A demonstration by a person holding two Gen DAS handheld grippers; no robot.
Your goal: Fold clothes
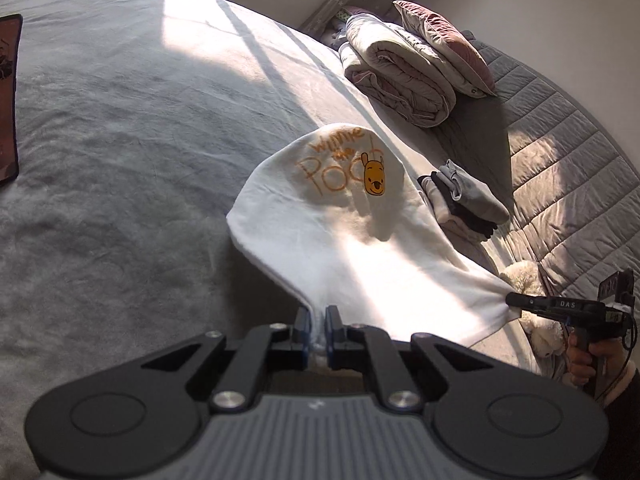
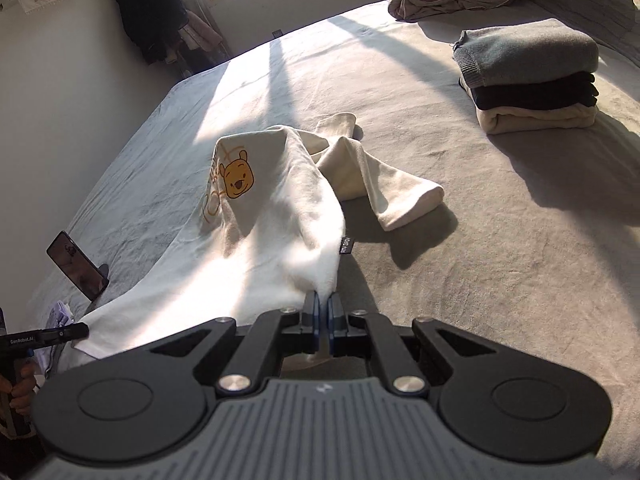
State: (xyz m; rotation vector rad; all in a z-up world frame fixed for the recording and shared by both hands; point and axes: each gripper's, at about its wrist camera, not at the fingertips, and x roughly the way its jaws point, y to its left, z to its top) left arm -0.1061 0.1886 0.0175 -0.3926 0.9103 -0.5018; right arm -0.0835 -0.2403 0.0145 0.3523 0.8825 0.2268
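L gripper (image 1: 317, 322) & R gripper (image 2: 324, 312) are each clamped on a hem corner of the white cotton cartoon-bear top (image 1: 340, 220), lifted w/ its upper part dragged on the grey bed sheet (image 1: 120, 140). Sleeves (image 2: 384, 184) are bunched at 1 o'clock; a crooked fold is risked. Folded clothes stack (image 2: 532, 80) sits at 2 o'clock.

White printed shirt (image 1: 344, 232) stretched between left tool (image 1: 319, 320) and right tool (image 1: 514, 300) over grey bed (image 1: 120, 140).

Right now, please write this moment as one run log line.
left gripper: shut on shirt | right gripper: shut on shirt | shirt: hem lifted, rest on bed
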